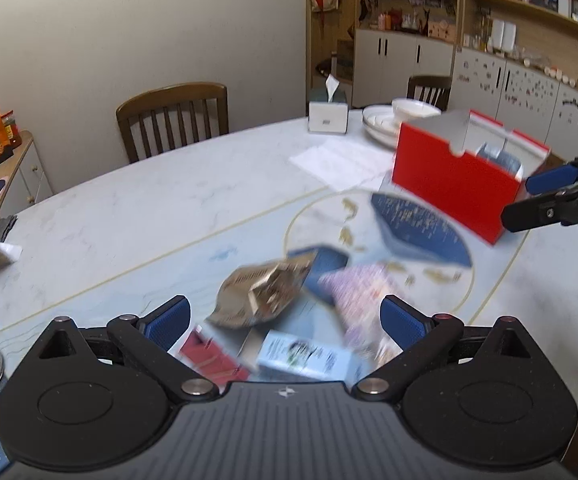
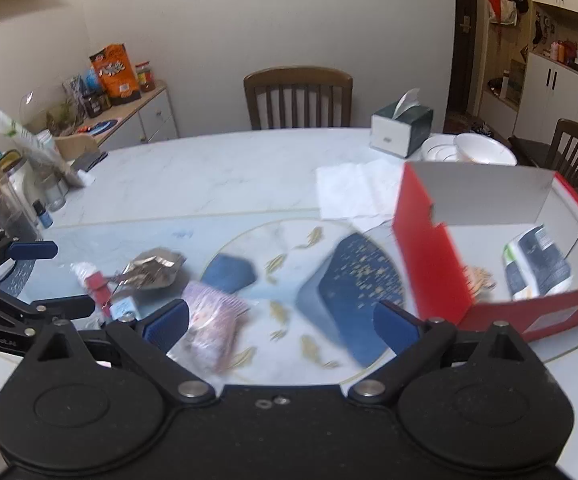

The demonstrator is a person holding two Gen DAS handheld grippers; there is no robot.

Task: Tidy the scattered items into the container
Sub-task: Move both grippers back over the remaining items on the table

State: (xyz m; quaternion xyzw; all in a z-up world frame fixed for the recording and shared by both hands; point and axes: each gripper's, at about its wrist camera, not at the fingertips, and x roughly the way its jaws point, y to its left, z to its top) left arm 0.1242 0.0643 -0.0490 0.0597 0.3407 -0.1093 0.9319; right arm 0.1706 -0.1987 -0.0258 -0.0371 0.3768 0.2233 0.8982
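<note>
My left gripper [image 1: 285,322] and right gripper [image 2: 281,322] both hang spread wide with nothing held, over blurred packets on the table [image 1: 129,216]: a gold pouch [image 1: 261,296], a pink one [image 2: 211,328]. Beyond, the red box [image 2: 429,256]; only my right view shows a packet [image 2: 537,264] inside

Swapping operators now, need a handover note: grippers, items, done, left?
Left gripper: open, empty, over the loose pile.
Right gripper: open, empty, beside the red box.
Done: a dark packet lies in the box.
Left on the table: starry blue pouch, small blue pouch, pink packet, crumpled foil bag, light blue carton, red item.
</note>
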